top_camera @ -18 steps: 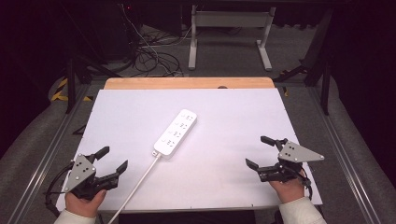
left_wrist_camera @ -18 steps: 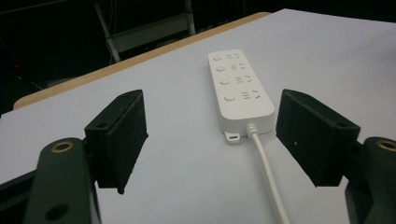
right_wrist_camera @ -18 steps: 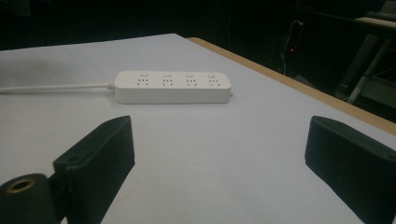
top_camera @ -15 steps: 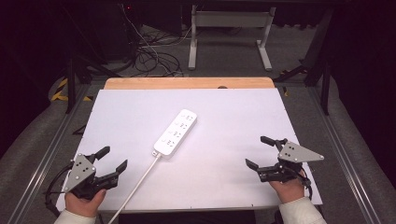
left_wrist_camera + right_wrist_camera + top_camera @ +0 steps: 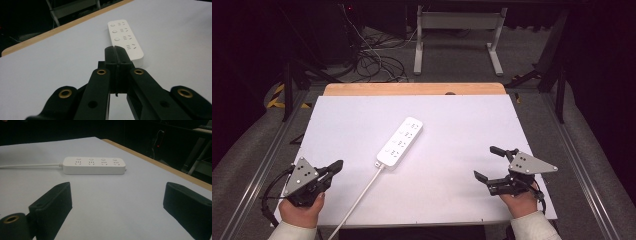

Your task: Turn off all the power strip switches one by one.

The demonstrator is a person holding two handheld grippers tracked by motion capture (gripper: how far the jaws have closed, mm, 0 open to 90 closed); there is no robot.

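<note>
A white power strip (image 5: pixel 400 141) with several sockets lies slantwise at the middle of the white tabletop (image 5: pixel 462 120). Its white cable (image 5: pixel 357 200) runs to the near edge. My left gripper (image 5: pixel 337 165) rests at the near left, shut with nothing between its jaws, and points at the strip. In the left gripper view the closed jaws (image 5: pixel 115 48) meet just short of the strip (image 5: pixel 126 40). My right gripper (image 5: pixel 484 161) sits at the near right, open and holding nothing. In the right gripper view its pads (image 5: pixel 118 195) stand wide apart, with the strip (image 5: pixel 93 165) and its cable (image 5: pixel 30 165) farther off.
A wooden strip (image 5: pixel 412 89) borders the table's far edge. Beyond it on the floor are tangled cables (image 5: pixel 377 60) and a metal stand's legs (image 5: pixel 457 35). Metal rails (image 5: pixel 267 155) run along both sides of the table.
The left gripper's jaws, apart in the earlier frames, have come together on nothing. The right gripper and the power strip have stayed put.
</note>
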